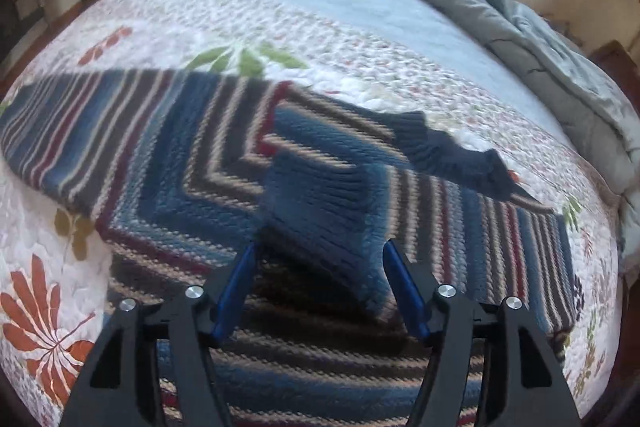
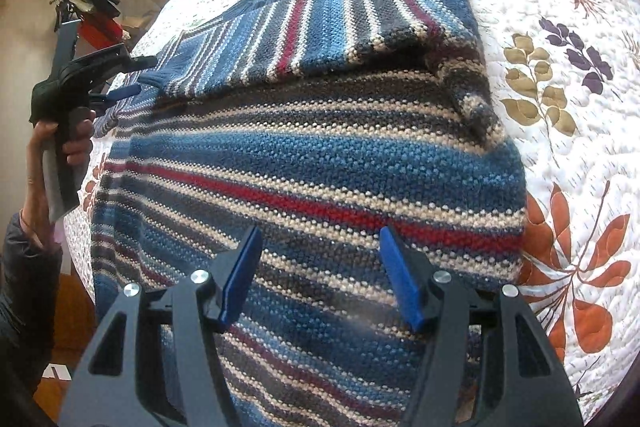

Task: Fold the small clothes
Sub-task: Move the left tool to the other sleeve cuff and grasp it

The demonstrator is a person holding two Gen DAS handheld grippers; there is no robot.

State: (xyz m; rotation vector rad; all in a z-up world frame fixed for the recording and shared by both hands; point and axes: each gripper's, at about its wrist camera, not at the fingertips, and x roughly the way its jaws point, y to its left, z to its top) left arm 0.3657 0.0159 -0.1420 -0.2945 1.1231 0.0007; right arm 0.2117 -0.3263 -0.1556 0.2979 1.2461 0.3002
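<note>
A striped knit sweater (image 1: 168, 155) in blue, grey, cream and red lies flat on a floral quilt. One sleeve is folded across its body, with the blue ribbed cuff (image 1: 328, 211) lying between the fingers of my left gripper (image 1: 320, 251), which is open just above it. The sweater (image 2: 312, 179) fills the right wrist view, its sleeve folded over at the top. My right gripper (image 2: 320, 239) is open and empty above the lower body of the sweater. The left gripper (image 2: 120, 83) shows at the sweater's left edge, held in a hand.
The floral quilt (image 1: 44, 291) covers the bed, and shows at the right in the right wrist view (image 2: 568, 131). A grey blanket (image 1: 532, 39) is bunched at the far right of the bed. Wooden floor (image 2: 68, 303) lies past the bed's left edge.
</note>
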